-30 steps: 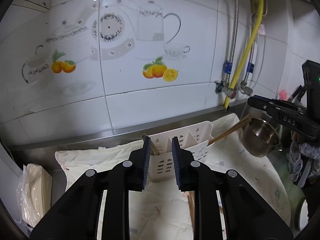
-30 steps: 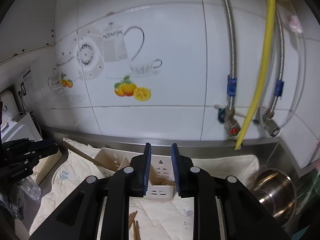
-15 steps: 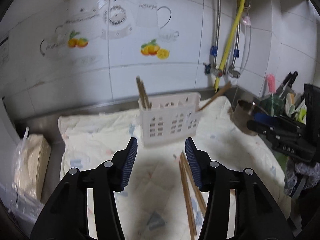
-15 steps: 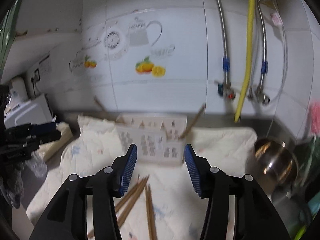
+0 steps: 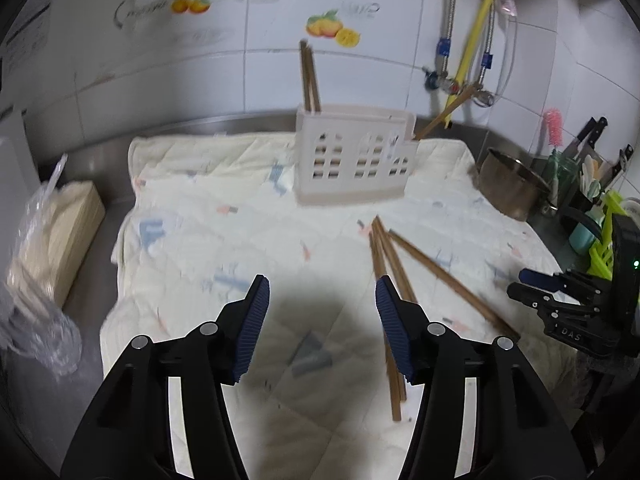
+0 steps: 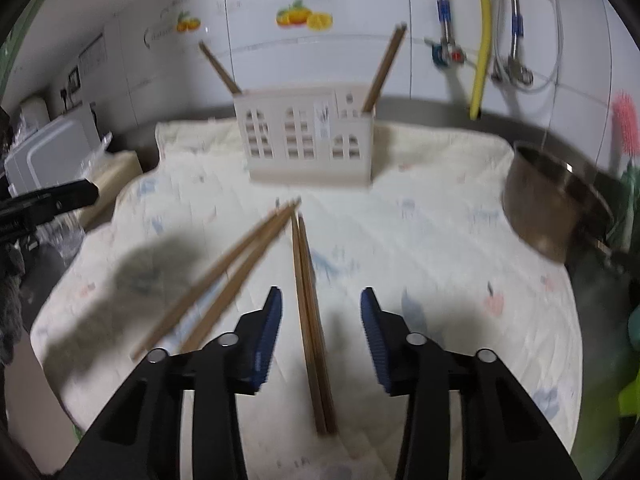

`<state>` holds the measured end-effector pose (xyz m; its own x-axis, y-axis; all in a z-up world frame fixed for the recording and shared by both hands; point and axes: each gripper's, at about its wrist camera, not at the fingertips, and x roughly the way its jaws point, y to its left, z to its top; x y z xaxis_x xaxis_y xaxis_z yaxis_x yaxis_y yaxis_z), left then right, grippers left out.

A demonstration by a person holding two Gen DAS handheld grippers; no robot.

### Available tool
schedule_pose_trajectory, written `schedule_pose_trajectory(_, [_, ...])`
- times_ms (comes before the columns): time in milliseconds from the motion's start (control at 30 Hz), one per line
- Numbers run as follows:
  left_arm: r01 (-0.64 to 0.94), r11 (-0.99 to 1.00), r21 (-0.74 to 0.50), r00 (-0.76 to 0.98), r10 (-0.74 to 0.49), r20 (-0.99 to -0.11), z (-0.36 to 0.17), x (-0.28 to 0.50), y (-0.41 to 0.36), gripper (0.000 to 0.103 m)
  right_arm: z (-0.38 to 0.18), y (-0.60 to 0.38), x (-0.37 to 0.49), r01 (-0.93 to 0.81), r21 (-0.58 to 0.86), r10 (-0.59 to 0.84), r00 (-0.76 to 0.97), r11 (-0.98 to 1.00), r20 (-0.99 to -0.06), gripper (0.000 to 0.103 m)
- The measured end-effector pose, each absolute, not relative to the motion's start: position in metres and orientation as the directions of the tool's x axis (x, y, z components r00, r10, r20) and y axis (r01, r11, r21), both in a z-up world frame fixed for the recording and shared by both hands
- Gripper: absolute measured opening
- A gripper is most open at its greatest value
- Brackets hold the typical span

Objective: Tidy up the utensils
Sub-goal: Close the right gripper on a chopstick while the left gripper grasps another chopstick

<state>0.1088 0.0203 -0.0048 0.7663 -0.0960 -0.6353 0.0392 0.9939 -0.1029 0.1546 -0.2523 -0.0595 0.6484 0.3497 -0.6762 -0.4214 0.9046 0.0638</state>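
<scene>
A white plastic utensil caddy stands at the back of a quilted cloth, with chopsticks standing in its left end and its right end. Several wooden chopsticks lie loose on the cloth in front of it. My left gripper is open and empty, left of the loose chopsticks. In the right wrist view the caddy is ahead. My right gripper is open, its jaws on either side of a pair of chopsticks. Another pair lies to its left.
A steel pot sits at the cloth's right edge, also in the right wrist view. A knife and utensil rack stands at the far right. A wrapped pack lies left of the cloth. Tiled wall and pipes are behind.
Both grippers have pulled back from the caddy and lowered toward the cloth, and both have opened wide. Chopsticks now stand in the caddy's two ends.
</scene>
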Motion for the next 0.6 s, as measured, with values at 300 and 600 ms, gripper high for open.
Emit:
schedule_pose_trajectory(300, [0.024, 0.994, -0.105, 0.732, -0.089, -0.676, -0.030, 0.097, 0.022, 0.056, -0.085, -0.258, 0.155, -0.417, 0.074, 0.336, 0.601, 0.906, -0.725, 0.020])
schedule_pose_trajectory(600, [0.031, 0.994, -0.108, 0.714, -0.098, -0.694, -0.041, 0.090, 0.020, 0.056, -0.097, -0.251, 0.157, -0.436, 0.057, 0.326, 0.574, 0.898, -0.751, 0.015])
